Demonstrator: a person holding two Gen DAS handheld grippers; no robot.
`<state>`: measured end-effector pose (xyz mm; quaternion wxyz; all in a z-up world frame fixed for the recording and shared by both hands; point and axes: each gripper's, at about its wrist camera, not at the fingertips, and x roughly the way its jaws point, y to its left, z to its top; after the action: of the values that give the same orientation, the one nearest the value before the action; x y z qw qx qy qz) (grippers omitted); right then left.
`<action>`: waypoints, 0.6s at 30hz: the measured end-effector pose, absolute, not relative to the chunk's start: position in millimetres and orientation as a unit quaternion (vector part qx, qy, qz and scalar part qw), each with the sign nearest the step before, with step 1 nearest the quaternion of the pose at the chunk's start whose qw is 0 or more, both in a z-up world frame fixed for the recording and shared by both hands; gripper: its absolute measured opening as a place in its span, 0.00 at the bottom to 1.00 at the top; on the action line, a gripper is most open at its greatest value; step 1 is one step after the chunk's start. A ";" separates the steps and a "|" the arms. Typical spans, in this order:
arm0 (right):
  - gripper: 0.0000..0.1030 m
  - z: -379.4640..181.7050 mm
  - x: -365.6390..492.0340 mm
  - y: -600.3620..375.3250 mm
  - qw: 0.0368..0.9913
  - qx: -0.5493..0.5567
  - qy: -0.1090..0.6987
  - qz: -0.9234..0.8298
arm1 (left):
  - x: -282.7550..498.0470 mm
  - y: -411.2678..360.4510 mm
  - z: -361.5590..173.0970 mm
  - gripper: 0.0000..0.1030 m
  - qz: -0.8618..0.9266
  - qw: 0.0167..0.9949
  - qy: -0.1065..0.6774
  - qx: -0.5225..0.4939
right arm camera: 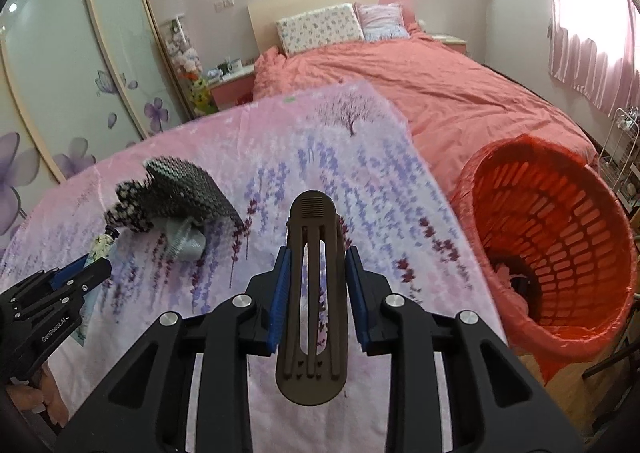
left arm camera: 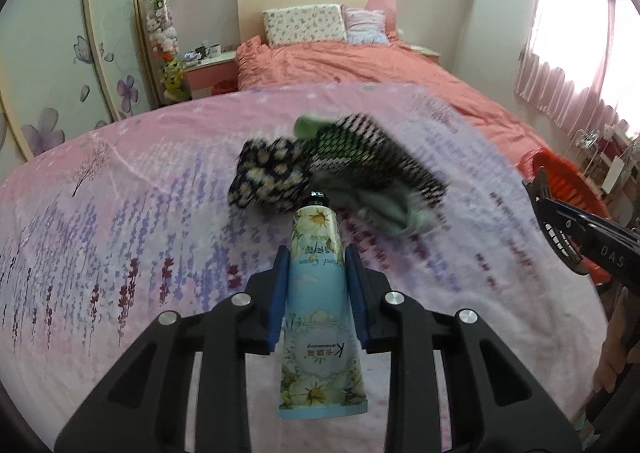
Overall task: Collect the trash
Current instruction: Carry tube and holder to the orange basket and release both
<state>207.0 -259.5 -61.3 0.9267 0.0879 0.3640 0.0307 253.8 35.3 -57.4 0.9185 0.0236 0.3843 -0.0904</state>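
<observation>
My left gripper (left arm camera: 319, 259) is shut on a floral hand cream tube (left arm camera: 318, 313), cap pointing away, lifted above the pink lavender-print blanket (left arm camera: 120, 213). My right gripper (right arm camera: 313, 261) is shut on a dark brown hair clip (right arm camera: 312, 293), also held above the blanket. In the left wrist view the clip (left arm camera: 556, 229) and right gripper show at the right edge. In the right wrist view the left gripper (right arm camera: 86, 267) with the tube (right arm camera: 102, 245) shows at the lower left. A pile of patterned socks and cloth (left arm camera: 340, 169) lies on the blanket just beyond the tube.
An orange-red slatted basket (right arm camera: 560, 245) lined with a red bag stands right of the blanket, mouth tilted toward me, something dark at its bottom. Behind is a bed with a salmon cover (right arm camera: 420, 93), pillows, a nightstand (right arm camera: 232, 87), wardrobe doors on the left and curtains on the right.
</observation>
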 end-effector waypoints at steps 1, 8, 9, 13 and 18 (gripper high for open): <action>0.27 -56.3 204.3 -261.7 0.929 0.089 0.357 0.030 | 251.5 31.5 -52.4 0.27 -0.095 0.920 0.379 0.022; 0.27 -26.2 183.6 -294.5 0.945 0.107 0.310 0.010 | 239.5 -6.5 -15.4 0.27 -0.141 0.929 0.343 0.017; 0.27 -23.4 181.3 -300.4 0.946 0.109 0.305 0.005 | 238.8 -13.3 -11.4 0.27 -0.149 0.929 0.339 0.016; 0.27 -13.4 170.1 -335.9 0.950 0.128 0.283 -0.026 | 235.2 -55.0 4.2 0.27 -0.190 0.928 0.321 0.018; 0.27 -14.0 162.0 -385.1 0.948 0.156 0.267 -0.070 | 234.1 -108.8 13.0 0.28 -0.247 0.917 0.312 0.018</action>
<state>162.0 -385.1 -14.0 0.9483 0.1563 0.2670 -0.0704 234.1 -108.8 13.0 0.9174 0.0177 0.3119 -0.2465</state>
